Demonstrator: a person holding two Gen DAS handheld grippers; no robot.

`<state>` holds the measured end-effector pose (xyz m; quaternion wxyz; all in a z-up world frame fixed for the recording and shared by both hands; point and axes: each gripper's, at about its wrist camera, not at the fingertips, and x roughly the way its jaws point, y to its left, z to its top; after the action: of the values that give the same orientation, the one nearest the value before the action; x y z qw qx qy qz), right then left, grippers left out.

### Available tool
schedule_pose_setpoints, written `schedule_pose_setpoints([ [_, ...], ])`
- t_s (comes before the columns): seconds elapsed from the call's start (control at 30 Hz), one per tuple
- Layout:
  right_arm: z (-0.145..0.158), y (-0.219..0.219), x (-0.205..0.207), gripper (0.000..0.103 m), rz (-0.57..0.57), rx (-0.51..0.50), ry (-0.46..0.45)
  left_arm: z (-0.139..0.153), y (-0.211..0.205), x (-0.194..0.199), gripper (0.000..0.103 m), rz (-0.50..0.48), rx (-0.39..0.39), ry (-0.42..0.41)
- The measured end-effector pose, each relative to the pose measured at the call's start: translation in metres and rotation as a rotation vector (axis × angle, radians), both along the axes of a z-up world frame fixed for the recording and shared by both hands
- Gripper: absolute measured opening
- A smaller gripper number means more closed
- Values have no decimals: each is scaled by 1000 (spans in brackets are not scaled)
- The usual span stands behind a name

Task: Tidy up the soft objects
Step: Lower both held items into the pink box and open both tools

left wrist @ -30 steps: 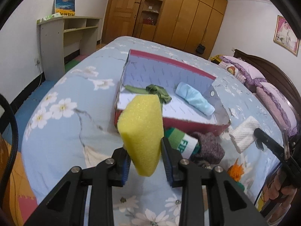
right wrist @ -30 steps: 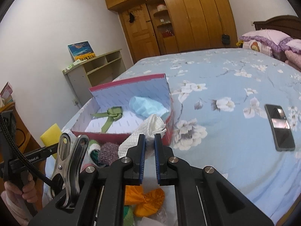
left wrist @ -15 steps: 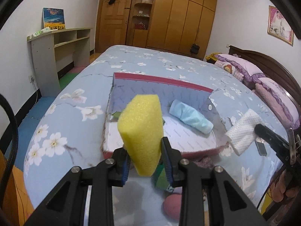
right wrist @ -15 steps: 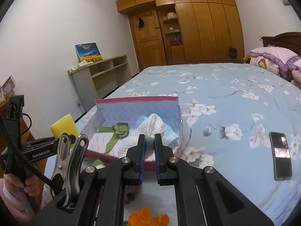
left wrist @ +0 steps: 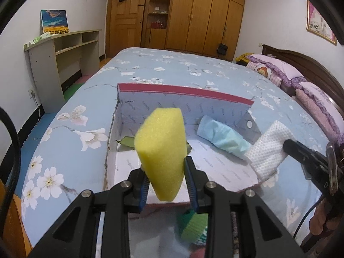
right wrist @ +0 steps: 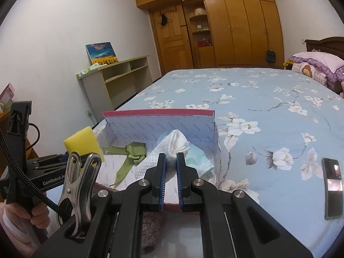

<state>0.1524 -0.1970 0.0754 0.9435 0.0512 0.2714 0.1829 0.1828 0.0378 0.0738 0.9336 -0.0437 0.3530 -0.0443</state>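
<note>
Left wrist view: the left gripper [left wrist: 165,185] pinches the yellow sponge [left wrist: 162,152] upright, its long axis vertical, over the box [left wrist: 185,92]'s near-left floor. The right gripper [right wrist: 171,178] nips the white cloth [right wrist: 172,148], seemingly above the box's right end.

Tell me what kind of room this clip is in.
A home bedroom: a bed under a blue floral sheet, frilled purple pillows against a dark headboard, and a wall of wooden wardrobes.
</note>
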Motion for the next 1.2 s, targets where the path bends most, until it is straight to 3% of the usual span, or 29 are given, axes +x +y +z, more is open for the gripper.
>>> schedule_pose_setpoints([
  [0.63,-39,0,30,10,-5,10,95,-42,-7,29,33,3,35,94],
  [0.8,-41,-1,31,11,-2,13,109,-41,-9,29,53,14,48,101],
  [0.93,-45,-3,33,11,4,44,137,-38,-8,27,57,24,56,98],
  [1.2,-38,-9,27,34,-24,35,127,-25,-2,19,57,34,40,92],
])
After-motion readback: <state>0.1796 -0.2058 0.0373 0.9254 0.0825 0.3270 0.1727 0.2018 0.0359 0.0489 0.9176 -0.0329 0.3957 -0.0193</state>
